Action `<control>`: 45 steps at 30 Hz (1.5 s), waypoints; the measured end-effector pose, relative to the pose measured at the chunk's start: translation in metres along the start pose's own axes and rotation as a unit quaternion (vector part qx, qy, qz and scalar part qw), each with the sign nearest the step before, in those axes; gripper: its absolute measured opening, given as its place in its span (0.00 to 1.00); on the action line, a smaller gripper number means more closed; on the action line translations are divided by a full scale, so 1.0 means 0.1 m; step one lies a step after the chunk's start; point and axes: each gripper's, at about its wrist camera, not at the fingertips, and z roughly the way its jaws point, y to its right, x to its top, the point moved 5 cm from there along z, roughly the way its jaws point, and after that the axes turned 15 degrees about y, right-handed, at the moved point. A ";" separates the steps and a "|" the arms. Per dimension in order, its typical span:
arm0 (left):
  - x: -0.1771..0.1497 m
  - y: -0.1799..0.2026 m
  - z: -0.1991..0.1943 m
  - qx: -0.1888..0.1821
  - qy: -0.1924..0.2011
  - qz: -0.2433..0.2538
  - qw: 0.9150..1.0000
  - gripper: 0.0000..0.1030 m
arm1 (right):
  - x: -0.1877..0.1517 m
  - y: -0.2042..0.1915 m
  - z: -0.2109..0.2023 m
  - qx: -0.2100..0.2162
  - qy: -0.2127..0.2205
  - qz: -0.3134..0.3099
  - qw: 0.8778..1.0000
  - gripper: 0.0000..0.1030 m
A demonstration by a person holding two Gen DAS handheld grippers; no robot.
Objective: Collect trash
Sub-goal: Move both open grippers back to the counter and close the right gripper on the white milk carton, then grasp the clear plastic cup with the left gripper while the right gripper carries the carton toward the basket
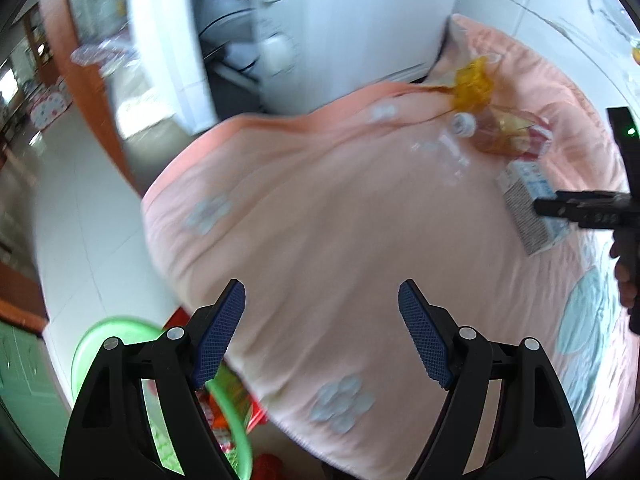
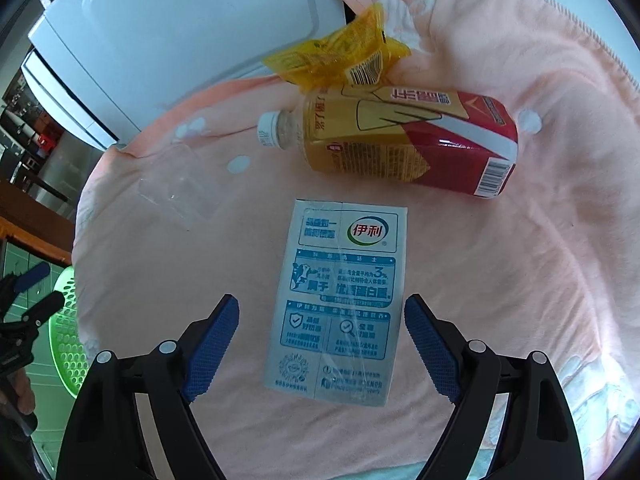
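A flattened blue-and-white milk carton (image 2: pixel 340 304) lies on the pink blanket (image 2: pixel 500 280). My right gripper (image 2: pixel 322 304) hovers over it, open, with one finger on each side of the carton and neither pad pressing on it. Beyond the carton lie a yellow-and-red labelled bottle (image 2: pixel 404 140) with a white cap, a crumpled yellow wrapper (image 2: pixel 340 60) and a clear plastic piece (image 2: pixel 180 188). My left gripper (image 1: pixel 322 292) is open and empty above the blanket's near edge, with a green perforated basket (image 1: pixel 92 344) below its left finger. The basket holds red and orange wrappers (image 1: pixel 224 412).
A white appliance (image 2: pixel 180 40) stands behind the blanket, next to the wrapper. White tiled floor (image 1: pixel 80 208) runs along the left, bordered by a wooden edge (image 1: pixel 92 92). A person's hand (image 1: pixel 626 276) holds the right gripper at the right edge of the left wrist view.
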 end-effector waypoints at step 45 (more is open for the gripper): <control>0.37 1.01 0.70 -0.152 0.016 0.026 0.988 0.04 | -0.24 0.10 -0.17 0.017 -0.002 -0.013 1.000 0.62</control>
